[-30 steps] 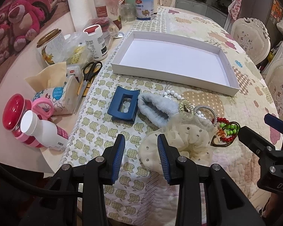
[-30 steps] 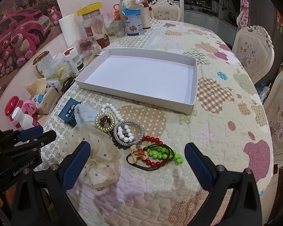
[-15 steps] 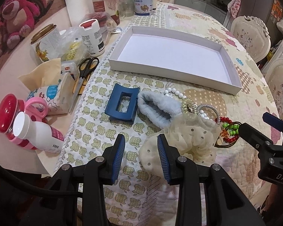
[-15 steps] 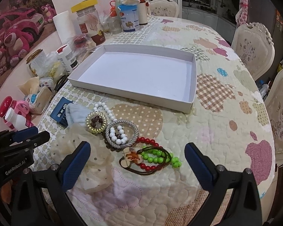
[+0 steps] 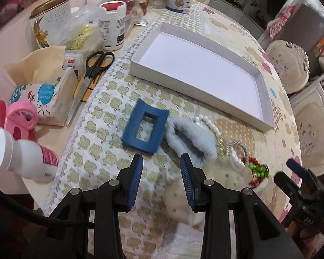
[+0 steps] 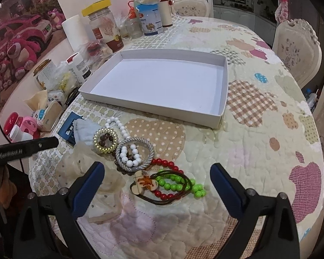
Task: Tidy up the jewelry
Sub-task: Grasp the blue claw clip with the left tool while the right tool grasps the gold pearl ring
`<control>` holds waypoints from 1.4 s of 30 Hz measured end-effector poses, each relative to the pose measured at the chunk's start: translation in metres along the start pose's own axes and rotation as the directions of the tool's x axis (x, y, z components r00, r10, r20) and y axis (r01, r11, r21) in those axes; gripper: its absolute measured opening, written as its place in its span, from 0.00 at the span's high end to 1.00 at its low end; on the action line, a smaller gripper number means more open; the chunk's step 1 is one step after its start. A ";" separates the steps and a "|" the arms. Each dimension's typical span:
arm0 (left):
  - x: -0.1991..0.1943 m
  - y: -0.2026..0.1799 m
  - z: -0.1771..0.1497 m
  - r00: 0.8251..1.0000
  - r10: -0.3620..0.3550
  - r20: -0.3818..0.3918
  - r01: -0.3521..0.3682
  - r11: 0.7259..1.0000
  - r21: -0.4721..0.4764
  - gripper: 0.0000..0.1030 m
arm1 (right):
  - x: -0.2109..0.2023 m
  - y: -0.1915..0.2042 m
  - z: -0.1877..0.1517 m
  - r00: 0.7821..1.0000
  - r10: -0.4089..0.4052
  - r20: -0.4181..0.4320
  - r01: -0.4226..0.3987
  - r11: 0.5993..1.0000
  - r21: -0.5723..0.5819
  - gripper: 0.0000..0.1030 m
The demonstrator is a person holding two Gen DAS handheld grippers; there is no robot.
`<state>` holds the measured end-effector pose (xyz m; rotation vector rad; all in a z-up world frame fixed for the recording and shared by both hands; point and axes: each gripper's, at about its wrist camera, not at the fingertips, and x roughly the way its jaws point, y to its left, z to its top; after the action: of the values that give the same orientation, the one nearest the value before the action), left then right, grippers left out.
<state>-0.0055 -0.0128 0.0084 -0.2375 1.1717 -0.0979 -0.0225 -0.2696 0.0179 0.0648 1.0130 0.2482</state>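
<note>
Left claw (image 5: 162, 168) nearer one blue hair clip (image 5: 145, 131), half-wide, empty; right claw (image 6: 156, 180) wide over two scrunchies, one white tray (image 6: 224, 90).

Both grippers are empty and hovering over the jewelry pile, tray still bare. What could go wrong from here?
1. The bracelets overlap: white beads lie inside the grey ring, and the red beads tangle with the green beads, so the right gripper may drag several along.
2. The left gripper hovers between the blue clip and the fluffy band; it may catch both or nudge one aside.
</note>
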 end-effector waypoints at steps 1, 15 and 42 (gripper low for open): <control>0.004 0.003 0.004 1.000 0.005 -0.004 -0.005 1.000 -0.009 0.74 | 0.000 -0.002 0.001 1.000 0.004 -0.001 -0.004 1.000 0.000 0.06; 0.033 -0.006 0.021 0.996 0.030 -0.084 -0.012 0.978 0.207 0.57 | 0.016 -0.019 0.019 0.999 0.035 -0.033 -0.034 0.999 0.014 0.07; 0.062 0.007 0.033 0.986 0.067 -0.151 -0.032 0.973 0.227 0.63 | 0.046 -0.002 0.038 0.990 0.104 -0.092 -0.108 0.993 -0.037 0.26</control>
<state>0.0484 -0.0143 -0.0374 -0.0010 1.3122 -0.2065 0.0333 -0.2582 -0.0002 0.0702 1.0949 0.3719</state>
